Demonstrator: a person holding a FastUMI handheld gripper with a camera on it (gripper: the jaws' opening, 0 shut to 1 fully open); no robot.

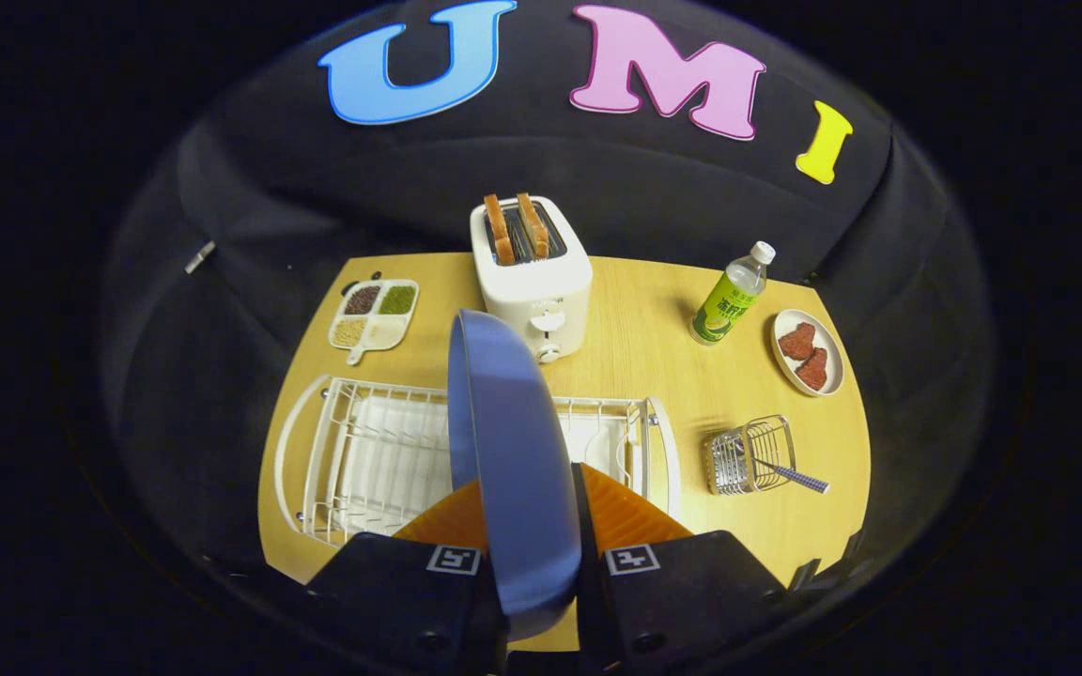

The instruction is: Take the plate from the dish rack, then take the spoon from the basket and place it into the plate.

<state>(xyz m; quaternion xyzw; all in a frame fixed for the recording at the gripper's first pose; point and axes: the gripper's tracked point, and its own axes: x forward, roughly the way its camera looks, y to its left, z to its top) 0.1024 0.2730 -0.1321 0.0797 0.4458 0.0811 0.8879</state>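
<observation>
blue plate (503, 441), white dish rack (363, 451) (wire)

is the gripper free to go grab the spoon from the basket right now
Probably not yet. The gripper is shut on the blue plate, held upright above the dish rack. The spoon sticks out of the wire basket, unobstructed, but the plate must be set down first.

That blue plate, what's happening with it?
A person's handheld gripper is shut on the blue plate, holding it on edge above the white dish rack. The spoon sits in the wire basket beside the rack, waiting for its turn.
</observation>
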